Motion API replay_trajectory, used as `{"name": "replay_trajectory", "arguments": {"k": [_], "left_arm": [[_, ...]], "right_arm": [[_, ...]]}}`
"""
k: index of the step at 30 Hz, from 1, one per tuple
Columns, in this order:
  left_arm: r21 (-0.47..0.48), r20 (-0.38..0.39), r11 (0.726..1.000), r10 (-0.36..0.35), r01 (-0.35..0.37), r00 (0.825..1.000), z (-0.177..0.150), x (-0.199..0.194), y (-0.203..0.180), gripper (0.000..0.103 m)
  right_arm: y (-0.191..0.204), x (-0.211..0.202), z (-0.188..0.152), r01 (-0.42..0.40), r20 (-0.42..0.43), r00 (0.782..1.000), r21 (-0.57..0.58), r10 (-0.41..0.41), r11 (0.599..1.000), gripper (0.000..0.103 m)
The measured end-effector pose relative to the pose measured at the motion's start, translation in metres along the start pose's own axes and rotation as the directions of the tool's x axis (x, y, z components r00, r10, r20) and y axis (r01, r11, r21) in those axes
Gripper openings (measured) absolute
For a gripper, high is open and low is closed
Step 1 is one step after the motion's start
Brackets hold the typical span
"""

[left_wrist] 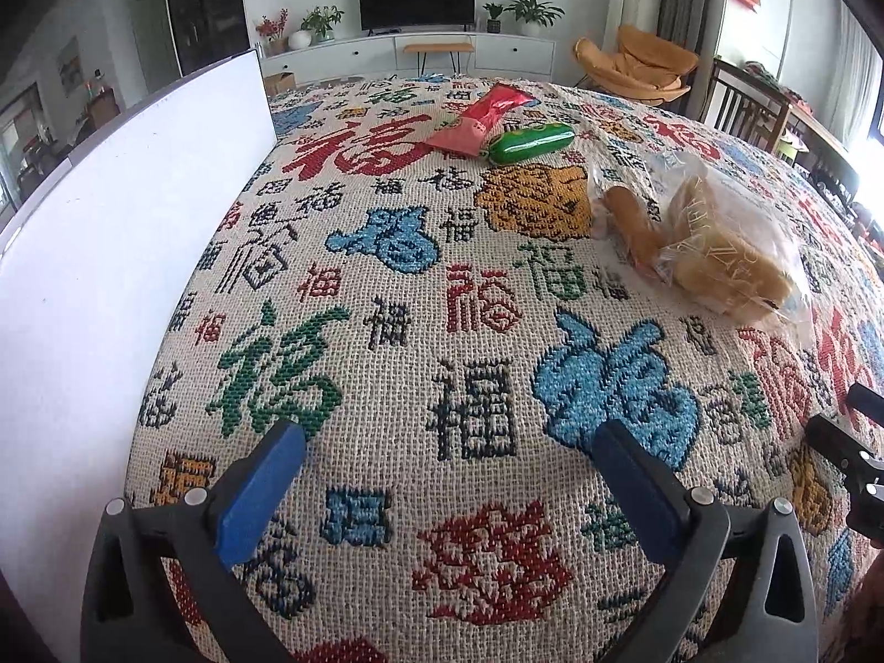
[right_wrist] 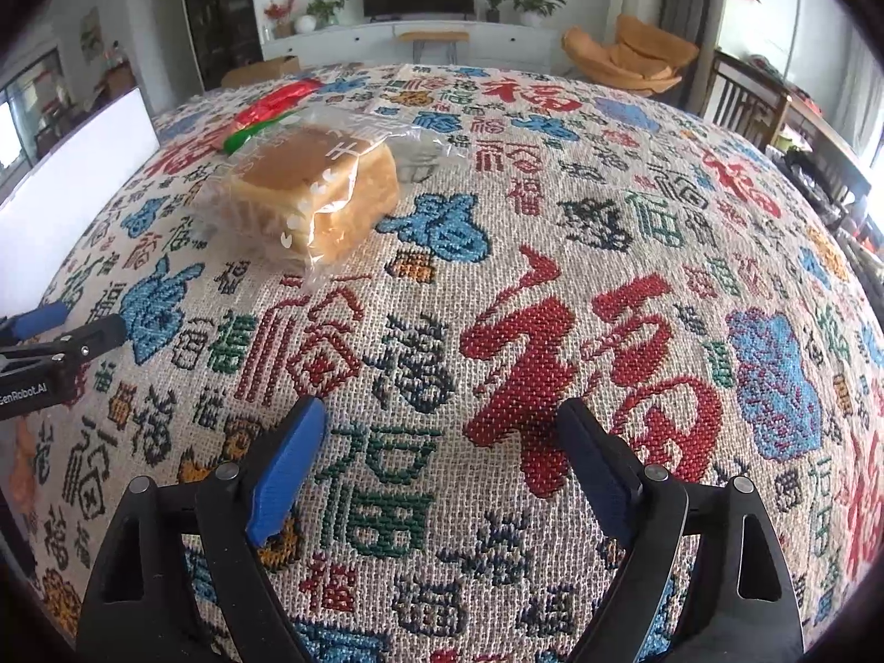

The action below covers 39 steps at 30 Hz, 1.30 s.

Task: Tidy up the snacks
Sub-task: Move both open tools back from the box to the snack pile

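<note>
Where the woven cloth [left_wrist: 442, 287] covers the surface, bagged bread [left_wrist: 729, 254] sits center-right w/ a white board [left_wrist: 110, 276] at left. TV [left_wrist: 417, 0] & plants along the top. Left tongs [left_wrist: 450, 442] and right tongs [right_wrist: 442, 420] both spread, nothing between.

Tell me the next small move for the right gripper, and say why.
Probably ease the right gripper forward and to the left toward the bagged bread. Its jaws stand open with only tablecloth between them, and the bread lies ahead untouched, nearer than the green packet and red packet behind it.
</note>
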<state>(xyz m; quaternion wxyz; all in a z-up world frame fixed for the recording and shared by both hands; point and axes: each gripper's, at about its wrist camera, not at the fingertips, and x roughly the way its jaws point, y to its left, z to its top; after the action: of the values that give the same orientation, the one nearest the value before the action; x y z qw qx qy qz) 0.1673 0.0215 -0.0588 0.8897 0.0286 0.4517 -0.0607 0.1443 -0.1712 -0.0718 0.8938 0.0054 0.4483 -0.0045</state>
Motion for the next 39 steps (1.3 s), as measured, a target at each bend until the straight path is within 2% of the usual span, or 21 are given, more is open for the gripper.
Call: {"name": "replay_trajectory", "arguments": {"k": [39], "left_arm": [[-0.002, -0.001, 1.0, -0.001, 0.001, 1.0, 0.0006, 0.0014, -0.0014, 0.103]], "right_arm": [[-0.0012, -0.0007, -0.0015, -0.004, 0.002, 1.0, 0.002, 0.004, 1.0, 0.088]]}}
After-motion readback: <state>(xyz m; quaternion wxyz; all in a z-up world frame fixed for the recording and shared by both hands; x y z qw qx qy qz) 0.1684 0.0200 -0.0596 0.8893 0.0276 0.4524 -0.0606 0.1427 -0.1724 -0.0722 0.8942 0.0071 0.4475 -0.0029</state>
